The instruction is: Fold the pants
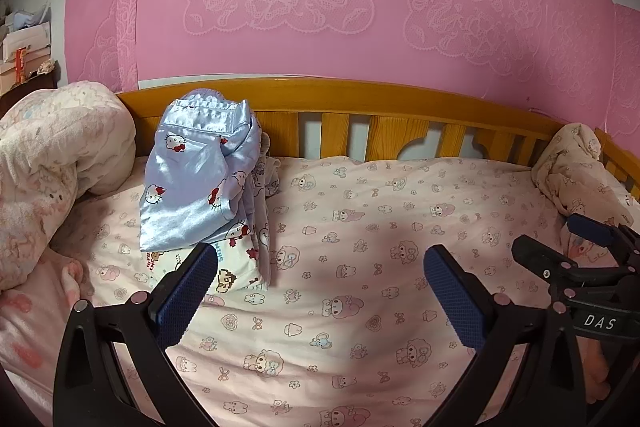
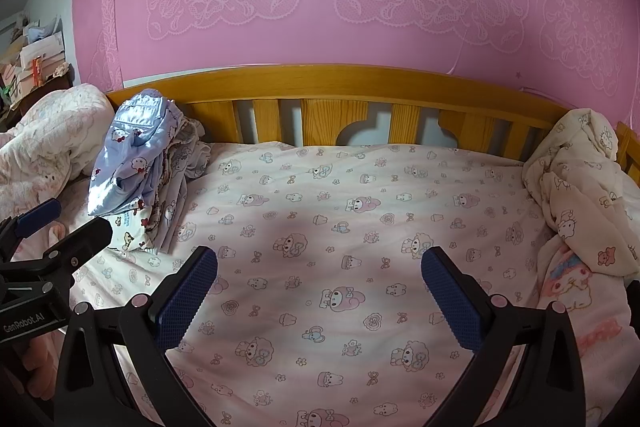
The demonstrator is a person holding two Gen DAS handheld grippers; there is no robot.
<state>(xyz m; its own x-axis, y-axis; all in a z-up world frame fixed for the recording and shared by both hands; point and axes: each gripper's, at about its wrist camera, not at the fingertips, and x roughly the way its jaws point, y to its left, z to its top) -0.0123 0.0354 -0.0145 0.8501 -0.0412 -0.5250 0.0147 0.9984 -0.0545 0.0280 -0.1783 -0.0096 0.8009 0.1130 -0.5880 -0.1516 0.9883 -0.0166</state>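
pants: shiny light-blue satin pants with cat print [image 1: 192, 179], folded atop a clothes stack at the bed's left, by the wooden rail [image 1: 360, 99] | left gripper [image 1: 320, 287] fingers spread, empty | right gripper [image 2: 320, 287] fingers spread, empty | right view: crumpled cream garment [image 2: 576, 187] shown fuller at right edge

"DAS" in white on the right gripper [image 1: 576, 247] body, "GenRobot.AI" in white on the left gripper [image 2: 60, 223] body
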